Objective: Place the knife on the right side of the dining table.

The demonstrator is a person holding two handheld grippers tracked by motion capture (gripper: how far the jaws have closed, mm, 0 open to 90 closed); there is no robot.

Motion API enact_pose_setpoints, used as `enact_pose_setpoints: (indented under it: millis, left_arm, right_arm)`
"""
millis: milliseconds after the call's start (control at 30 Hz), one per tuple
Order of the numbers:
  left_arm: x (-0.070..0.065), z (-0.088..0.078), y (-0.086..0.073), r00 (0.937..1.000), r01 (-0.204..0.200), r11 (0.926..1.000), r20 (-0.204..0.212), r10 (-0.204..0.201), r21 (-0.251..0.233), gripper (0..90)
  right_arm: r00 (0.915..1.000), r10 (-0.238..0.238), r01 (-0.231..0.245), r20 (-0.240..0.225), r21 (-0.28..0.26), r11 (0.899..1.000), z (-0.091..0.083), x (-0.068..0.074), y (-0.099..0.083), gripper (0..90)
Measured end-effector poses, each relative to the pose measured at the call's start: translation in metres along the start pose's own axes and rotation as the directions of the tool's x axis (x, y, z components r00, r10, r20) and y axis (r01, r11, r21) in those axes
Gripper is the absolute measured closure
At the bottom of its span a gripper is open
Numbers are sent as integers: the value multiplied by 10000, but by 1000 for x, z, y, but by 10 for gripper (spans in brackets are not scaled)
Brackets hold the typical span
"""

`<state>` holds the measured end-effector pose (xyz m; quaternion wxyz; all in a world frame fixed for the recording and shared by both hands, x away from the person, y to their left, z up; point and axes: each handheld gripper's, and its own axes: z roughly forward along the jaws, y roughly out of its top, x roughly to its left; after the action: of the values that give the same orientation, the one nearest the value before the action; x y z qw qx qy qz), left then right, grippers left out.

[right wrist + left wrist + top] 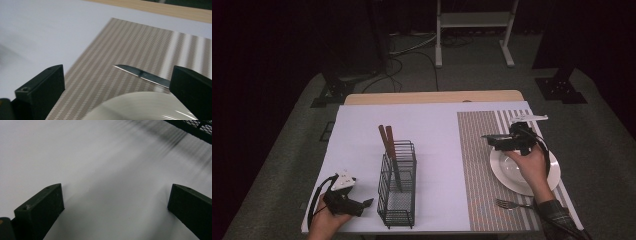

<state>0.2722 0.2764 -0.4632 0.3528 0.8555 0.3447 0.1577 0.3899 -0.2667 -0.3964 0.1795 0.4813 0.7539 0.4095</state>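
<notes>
White sheeting (362, 150) covers the table; left gripper (366, 204) rests spread beside the wire basket (397, 185), right gripper (116, 82) gapes, released, above plate (140, 106) and knife (140, 74)

A pale lavender-white sheet (362, 145) covers the light wooden table (432, 97), and on its right half lies a woven placemat (477, 150) in fine beige-and-white stripes, broader at its far right edge. A black wire-mesh caddy (398, 186) left of centre holds two brown wooden handles (386, 137). A glossy white round plate (507, 172) sits on the mat, a silver fork (512, 204) near it and a silver knife blade (140, 73) beside it.
</notes>
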Motion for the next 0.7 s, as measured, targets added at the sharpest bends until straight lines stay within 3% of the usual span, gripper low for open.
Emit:
enact_pose_setpoints:
  millis: [100,133,167,200,333,400,500,567,700]
  left_arm:
    - [0,0,0,10000,1,10000,2,-1,10,0]
    - [0,0,0,10000,1,10000,2,-1,10,0]
    - [0,0,0,10000,2,10000,4,-2,11,0]
    - [0,0,0,10000,6,10000,2,-6,6,0]
    - [0,0,0,10000,5,10000,2,-5,5,0]
    - [0,0,0,10000,2,10000,0,-2,6,0]
    - [0,0,0,10000,4,10000,2,-4,7,0]
    - [0,0,0,10000,3,10000,3,-3,8,0]
    - [0,0,0,10000,4,10000,3,-4,7,0]
  right_arm:
    - [9973,-558,559,-470,7,9984,-1,22,-1,0]
    - [9973,-558,559,-470,7,9984,-1,22,-1,0]
    - [9946,-819,818,-639,-42,9966,-3,33,-3,0]
    - [9946,-819,818,-639,-42,9966,-3,33,-3,0]
    - [9836,-1330,1336,-1217,-28,9910,-4,58,-11,0]
    - [9820,-1362,1374,-1307,-2,9905,-4,62,-12,0]
    - [9692,-1729,1768,-1751,67,9842,-4,83,-20,0]
    - [9669,-1777,1822,-1833,76,9832,-4,86,-21,0]
    - [9520,-2057,2150,-2269,169,9765,-3,105,-28,0]
